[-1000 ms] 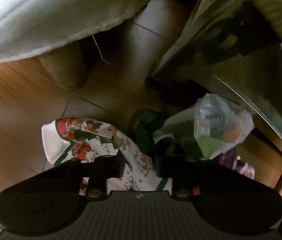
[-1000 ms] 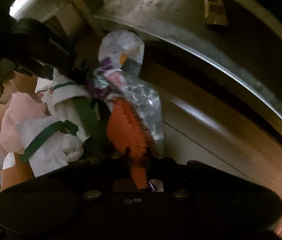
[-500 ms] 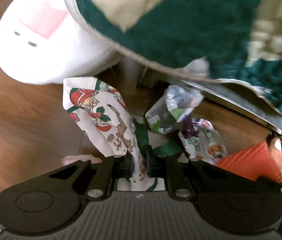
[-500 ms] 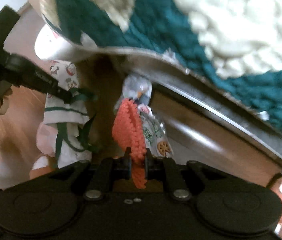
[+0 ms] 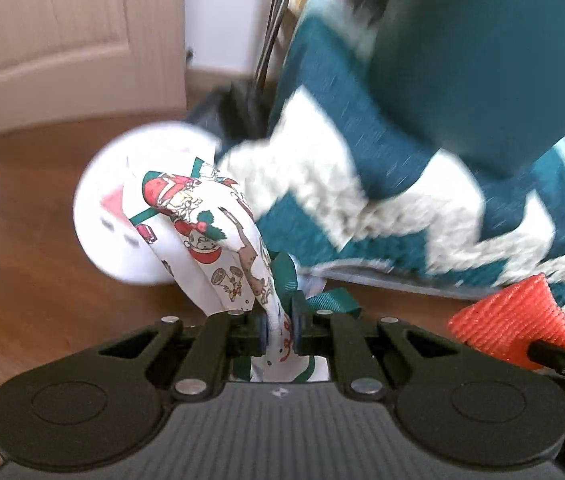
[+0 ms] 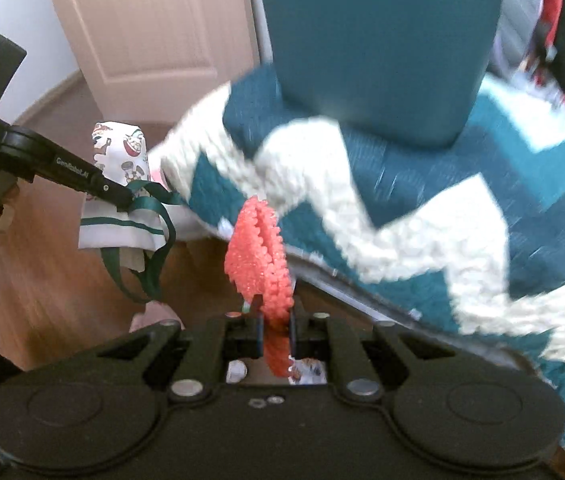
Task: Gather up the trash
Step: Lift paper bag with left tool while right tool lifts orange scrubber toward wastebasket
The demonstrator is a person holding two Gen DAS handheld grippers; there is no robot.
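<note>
The left claw (image 5: 279, 327) is closing tightly on a piece of white wrapping paper with Christmas pictures (image 5: 218, 240). Its jaws were closing a moment ago, and now the paper is pinched between the pads. The paper is hanging forward from the claw, above the wooden floor (image 5: 22, 220), and a green ribbon (image 5: 322, 300) is trailing from it beside the right finger. In the right wrist view the same paper (image 6: 122, 160) is showing at the left, with the ribbon (image 6: 150, 240) hanging down in loops under it.

The right claw (image 6: 275, 330) is standing narrow and is holding an orange net bag (image 6: 258, 248) between its pads. The net is sticking up and forward from the claw, and it is not touching the floor. In the left wrist view this net (image 5: 518, 320) is appearing at the right edge.

Behind both pieces of trash, a teal and white zigzag blanket (image 6: 422, 208) is lying over a piece of furniture, with a teal cushion (image 6: 374, 40) above it. A white round object (image 5: 114, 208) is sitting on the floor behind the paper. A pale door (image 5: 62, 32) is standing in the background.
</note>
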